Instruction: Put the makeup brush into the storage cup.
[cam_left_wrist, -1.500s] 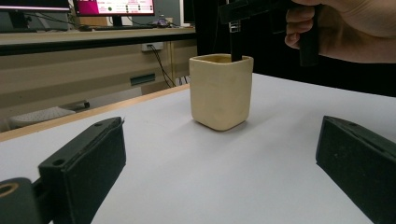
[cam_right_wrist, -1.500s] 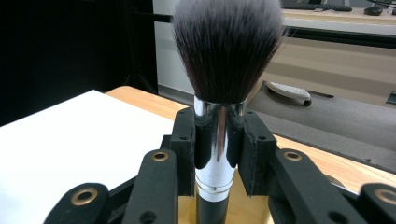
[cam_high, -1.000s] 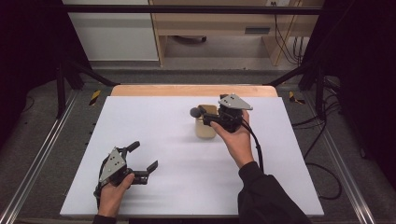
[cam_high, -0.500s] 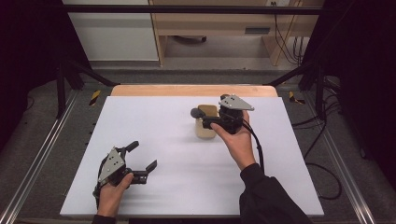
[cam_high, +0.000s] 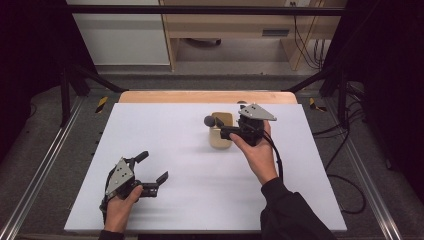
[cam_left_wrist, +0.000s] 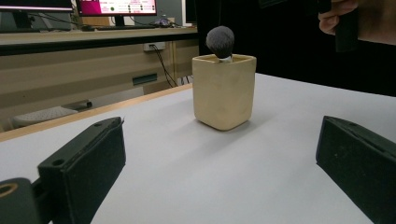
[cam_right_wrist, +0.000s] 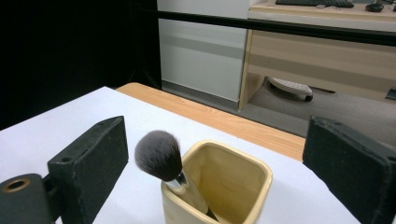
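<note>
A beige square cup (cam_high: 221, 139) stands upright on the white table (cam_high: 175, 135), right of centre. A makeup brush with a dark round head (cam_high: 209, 120) leans in it, head up. My right gripper (cam_high: 222, 128) hovers just over the cup and points left. Its jaws have just been opening and stand wide apart in the right gripper view, with the brush (cam_right_wrist: 159, 155) and the cup (cam_right_wrist: 233, 191) between and below them, untouched. My left gripper (cam_high: 152, 166) rests open at the near left of the table. It faces the cup (cam_left_wrist: 224, 93) and brush head (cam_left_wrist: 220, 41) from a distance.
A wooden strip (cam_high: 205, 97) borders the table's far edge. Metal rails (cam_high: 45, 165) run along both sides. Beyond the table stand a desk and white cabinet (cam_high: 125, 40), and cables (cam_high: 305, 45) hang at the back right.
Almost nothing differs. The right hand has shifted only slightly beside the cup, and the left hand has kept still.
</note>
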